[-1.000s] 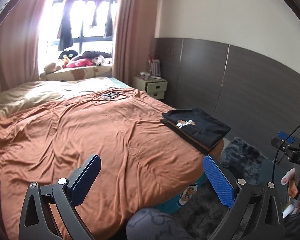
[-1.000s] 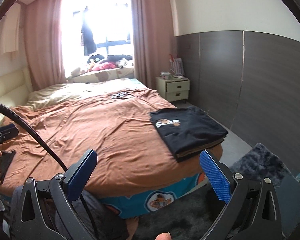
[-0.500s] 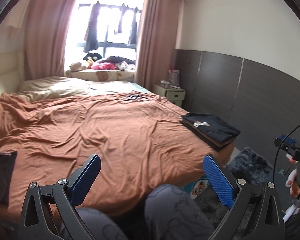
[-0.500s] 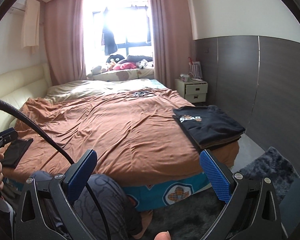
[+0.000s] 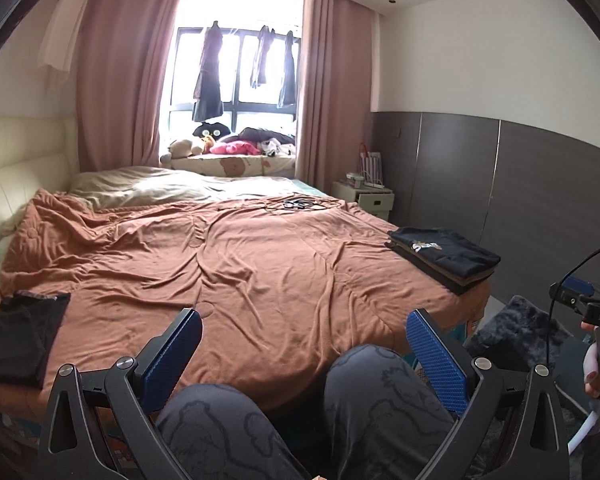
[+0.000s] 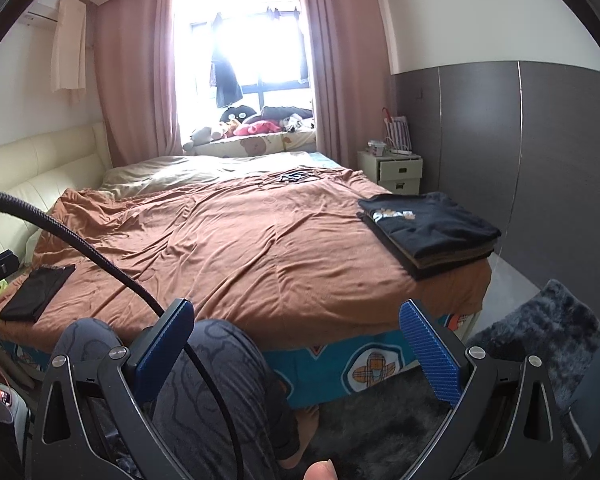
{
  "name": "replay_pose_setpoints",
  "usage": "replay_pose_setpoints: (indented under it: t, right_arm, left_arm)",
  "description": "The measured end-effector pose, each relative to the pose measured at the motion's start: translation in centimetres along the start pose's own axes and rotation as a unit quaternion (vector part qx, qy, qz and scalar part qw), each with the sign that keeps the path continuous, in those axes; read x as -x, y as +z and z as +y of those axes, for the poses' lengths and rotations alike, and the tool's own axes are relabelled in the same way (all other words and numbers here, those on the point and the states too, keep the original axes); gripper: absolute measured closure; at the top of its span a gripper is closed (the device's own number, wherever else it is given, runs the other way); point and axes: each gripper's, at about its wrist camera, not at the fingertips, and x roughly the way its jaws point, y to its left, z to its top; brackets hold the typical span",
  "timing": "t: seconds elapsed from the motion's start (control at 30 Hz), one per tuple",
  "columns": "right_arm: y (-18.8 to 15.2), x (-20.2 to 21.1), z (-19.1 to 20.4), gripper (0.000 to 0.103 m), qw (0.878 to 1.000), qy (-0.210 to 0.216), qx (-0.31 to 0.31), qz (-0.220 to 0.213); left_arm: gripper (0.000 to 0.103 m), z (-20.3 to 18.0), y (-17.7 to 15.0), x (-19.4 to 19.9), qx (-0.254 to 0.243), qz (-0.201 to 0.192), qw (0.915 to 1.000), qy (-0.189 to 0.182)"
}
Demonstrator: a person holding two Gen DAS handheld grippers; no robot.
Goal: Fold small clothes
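Both claws are held back over the person's knees at the foot of the bed, and neither has anything in it. The left claw has its blue ribbed fingers spread wide, and the right claw is spread just as wide.

On the rumpled rust-brown bedspread two lots of clothing lie well apart. At the right of the left wrist frame, near the bed's corner, sits a neat stack of folded dark shirts with a small printed logo on top; the right wrist view shows it at middle right. At the lower left edge of the left wrist frame lies a flat black garment, roughly laid out, with a patterned band at its far end.

That black piece looks like the one to work on next. I'd judge it thin, soft and light, likely to sag and slide rather than hold a crease. It would be best pinched at two corners or along a hem, one claw on each, lifted only a little so the bedspread beneath isn't dragged up with it.
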Motion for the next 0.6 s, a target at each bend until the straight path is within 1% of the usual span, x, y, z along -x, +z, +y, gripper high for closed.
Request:
replay_pose_setpoints:
  t: [0.23, 0.6]
  right_arm:
    - [-0.6, 0.5, 1.2, 0.000, 1.000, -0.003, -0.005, -0.008]
    - [-1.1, 0.6, 2.2, 0.000, 1.000, -0.003, -0.004, -0.004]
  left_arm:
    - [0.000, 0.2, -0.7, 0.4, 0.002, 0.001, 1.0000, 0.005]
    - [0.000, 0.4, -0.8, 0.6, 0.002, 0.001, 0.9999, 0.011]
